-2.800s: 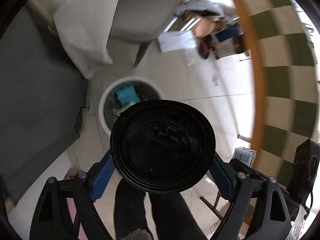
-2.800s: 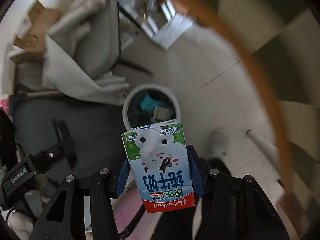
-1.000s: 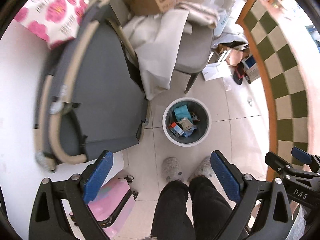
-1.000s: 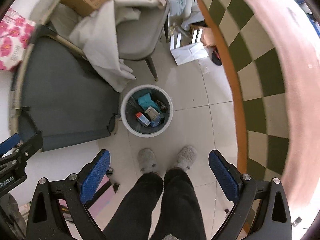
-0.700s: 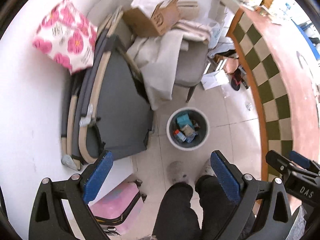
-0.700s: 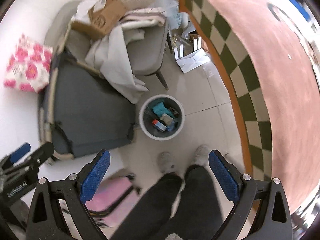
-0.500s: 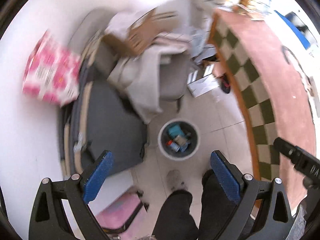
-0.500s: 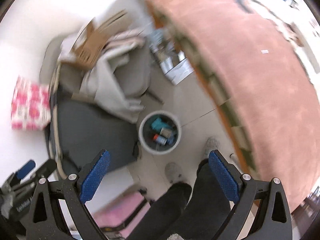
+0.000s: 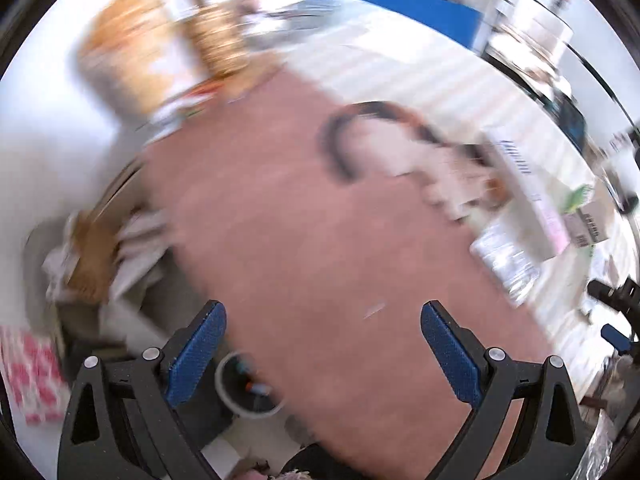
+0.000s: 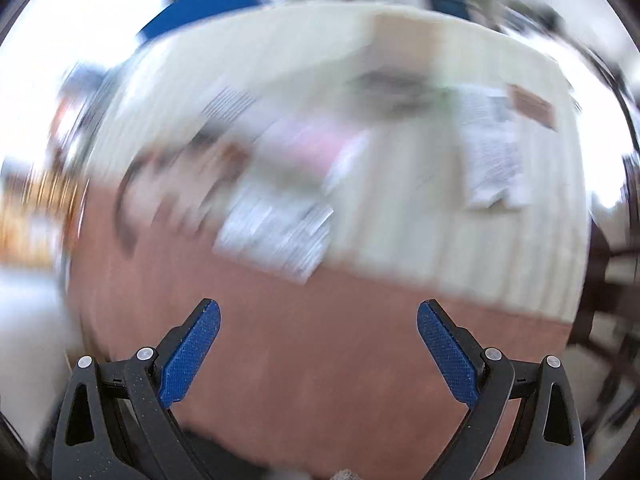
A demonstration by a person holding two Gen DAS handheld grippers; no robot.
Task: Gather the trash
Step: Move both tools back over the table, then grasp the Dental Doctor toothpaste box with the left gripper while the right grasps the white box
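Bin (image 9: 248, 390) on the floor left of the table (image 9: 320, 240), papers (image 10: 276, 228) on the table's far side

The left gripper (image 9: 323, 334) and right gripper (image 10: 318, 332) look like matt black plastic, their pads (image 9: 196, 354) blue and finely dimpled (a rubbery grain). The table cover (image 9: 304, 240) reads as matt brownish-pink; the crumpled packet (image 9: 505, 262) looks glossy, foil-like.

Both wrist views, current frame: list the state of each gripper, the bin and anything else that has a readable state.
Left gripper: open, empty.
Right gripper: open, empty.
Trash bin: upright on the floor, holds trash.
Brown tabletop: blurred; items lie at its far side.
Crumpled clear bottle: lying on the table.
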